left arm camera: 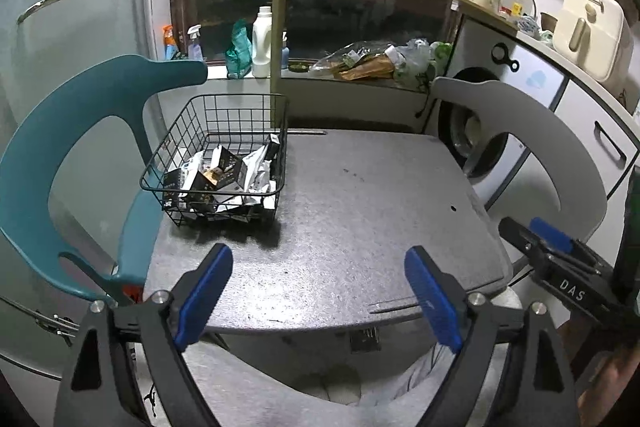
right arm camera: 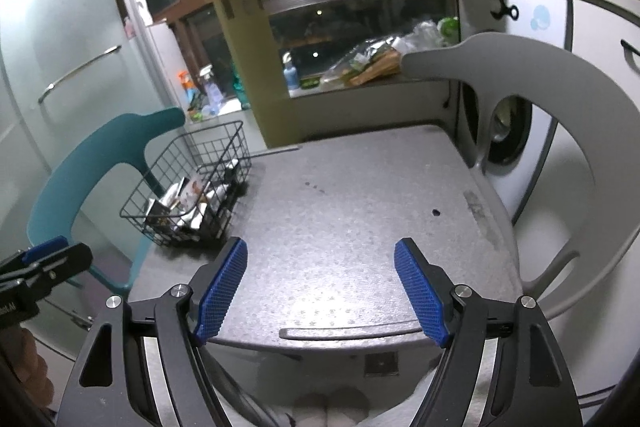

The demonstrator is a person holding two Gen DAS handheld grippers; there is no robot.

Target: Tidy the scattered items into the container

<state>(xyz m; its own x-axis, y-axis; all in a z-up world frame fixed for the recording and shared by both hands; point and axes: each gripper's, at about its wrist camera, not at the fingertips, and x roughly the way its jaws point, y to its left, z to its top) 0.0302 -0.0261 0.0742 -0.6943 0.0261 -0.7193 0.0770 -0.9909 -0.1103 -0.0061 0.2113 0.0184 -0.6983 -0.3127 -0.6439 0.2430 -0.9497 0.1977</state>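
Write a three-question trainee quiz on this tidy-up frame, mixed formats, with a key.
1. True or false: the wire basket already holds packets.
2. The left gripper and the right gripper are: A) both open and empty; B) both shut on packets; C) one open, one shut.
3. Fill in: the basket stands on the table at the edge nearest the ____ chair.

Key: 1 true; 2 A; 3 teal.

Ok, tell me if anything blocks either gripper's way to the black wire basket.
Nothing visible does: only bare grey tabletop lies between the left gripper, the right gripper and the black wire basket.
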